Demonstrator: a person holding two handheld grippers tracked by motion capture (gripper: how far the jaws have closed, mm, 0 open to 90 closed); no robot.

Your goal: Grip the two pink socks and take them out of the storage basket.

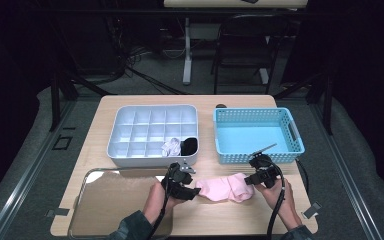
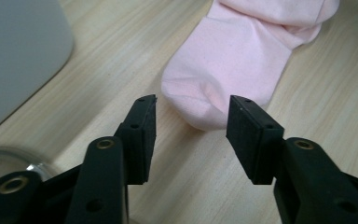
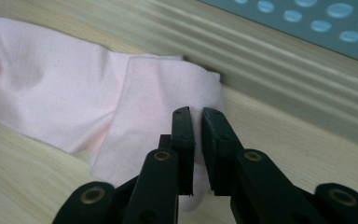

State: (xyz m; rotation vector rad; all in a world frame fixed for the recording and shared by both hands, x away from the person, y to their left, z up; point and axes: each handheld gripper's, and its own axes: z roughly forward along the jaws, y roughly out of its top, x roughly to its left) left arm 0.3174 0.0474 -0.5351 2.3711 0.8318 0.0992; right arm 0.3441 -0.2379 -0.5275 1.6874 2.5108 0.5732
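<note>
A pink sock [image 1: 225,187] lies flat on the wooden table near its front edge, partly folded over itself. My left gripper [image 1: 196,192] is at the sock's left end. In the left gripper view its jaws [image 2: 191,116] stand open, one on either side of the sock's rounded toe [image 2: 205,105], without pressing it. My right gripper [image 1: 250,181] is at the sock's right end. There the jaws [image 3: 197,114] are shut on the folded edge of the sock [image 3: 65,93], with pink fabric in the thin gap between them.
A grey divided tray [image 1: 152,112] stands behind the left hand, with a rolled white item [image 1: 170,147] and a black one [image 1: 189,145] in its front cells. A blue perforated basket [image 1: 252,112] sits behind the right hand. A shiny metal tray [image 1: 105,200] lies front left.
</note>
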